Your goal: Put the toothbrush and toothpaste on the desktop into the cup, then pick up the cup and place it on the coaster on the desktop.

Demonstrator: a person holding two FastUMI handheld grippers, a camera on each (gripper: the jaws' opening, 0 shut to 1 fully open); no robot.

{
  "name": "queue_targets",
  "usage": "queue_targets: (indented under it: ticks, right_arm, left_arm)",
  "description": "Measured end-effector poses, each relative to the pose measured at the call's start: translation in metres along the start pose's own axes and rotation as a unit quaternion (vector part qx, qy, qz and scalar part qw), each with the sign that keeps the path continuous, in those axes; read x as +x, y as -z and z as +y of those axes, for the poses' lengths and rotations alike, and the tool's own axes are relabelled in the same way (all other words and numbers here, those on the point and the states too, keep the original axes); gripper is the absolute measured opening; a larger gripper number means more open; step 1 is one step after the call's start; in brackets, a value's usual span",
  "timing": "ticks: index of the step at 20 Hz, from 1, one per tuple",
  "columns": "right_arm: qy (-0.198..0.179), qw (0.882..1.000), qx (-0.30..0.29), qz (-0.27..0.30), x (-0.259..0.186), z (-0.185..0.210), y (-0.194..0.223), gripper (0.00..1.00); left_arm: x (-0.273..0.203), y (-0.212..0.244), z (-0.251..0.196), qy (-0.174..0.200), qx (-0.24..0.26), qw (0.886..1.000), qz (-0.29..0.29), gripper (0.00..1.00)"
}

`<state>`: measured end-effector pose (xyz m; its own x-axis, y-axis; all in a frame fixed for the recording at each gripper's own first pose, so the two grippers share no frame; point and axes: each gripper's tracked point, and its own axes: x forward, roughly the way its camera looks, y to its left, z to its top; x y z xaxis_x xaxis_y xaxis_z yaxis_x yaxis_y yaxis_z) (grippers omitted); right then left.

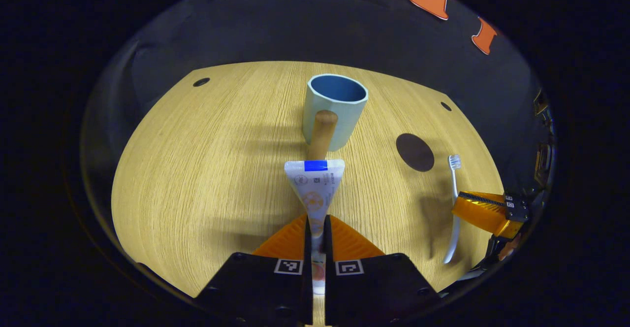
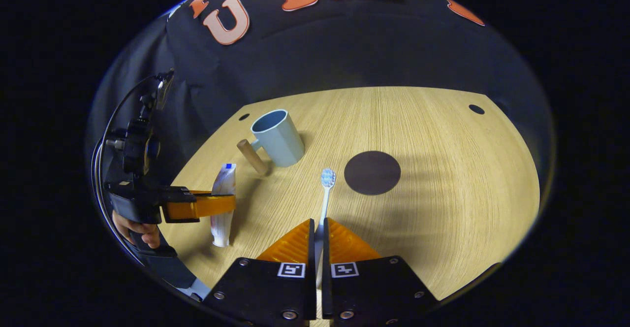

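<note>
You've got your left gripper (image 1: 315, 231) clamped tight on the toothpaste tube (image 1: 316, 186) and your right gripper (image 2: 318, 238) pinched closed around the toothbrush (image 2: 325, 199), blue cup (image 1: 336, 110) empty ahead.

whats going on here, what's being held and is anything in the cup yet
A person is working two handheld tools over a wooden desktop. The left tool is shut on the toothpaste tube, and the right tool is shut on the toothbrush. The blue cup with a wooden handle stands upright with nothing in it. The dark round coaster lies bare beside it. Neither item has gone into the cup yet.
</note>
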<state>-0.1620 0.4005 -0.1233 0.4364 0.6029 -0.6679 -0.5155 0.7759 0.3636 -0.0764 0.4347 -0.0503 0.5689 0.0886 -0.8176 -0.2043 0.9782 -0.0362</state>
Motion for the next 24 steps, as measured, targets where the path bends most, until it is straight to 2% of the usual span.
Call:
queue_targets:
  ticks: [5, 8, 15, 18, 21, 24]
  right_arm:
    - [-0.012, 0.998, -0.011, -0.062, -0.015, -0.002, -0.027, 0.05]
    - [-0.014, 0.994, -0.036, -0.106, -0.022, 0.002, -0.046, 0.05]
    - [-0.002, 0.979, -0.068, -0.191, -0.040, 0.004, -0.083, 0.05]
    - [0.004, 0.967, -0.086, -0.240, -0.055, 0.005, -0.105, 0.05]
    - [0.006, 0.952, -0.110, -0.284, -0.070, 0.011, -0.123, 0.04]
    - [0.007, 0.945, -0.117, -0.306, -0.075, 0.017, -0.135, 0.05]
  left_arm:
    - [-0.006, -0.022, -0.005, 0.006, 0.005, 0.997, -0.073, 0.10]
    - [-0.030, -0.056, -0.005, -0.007, 0.020, 0.989, -0.146, 0.10]
    - [-0.053, -0.072, 0.002, -0.015, 0.040, 0.970, -0.238, 0.10]
    - [-0.065, -0.084, 0.009, -0.019, 0.039, 0.955, -0.293, 0.09]
    - [-0.092, -0.127, -0.001, -0.017, 0.038, 0.936, -0.349, 0.09]
    - [-0.102, -0.149, -0.005, -0.014, 0.038, 0.921, -0.389, 0.09]
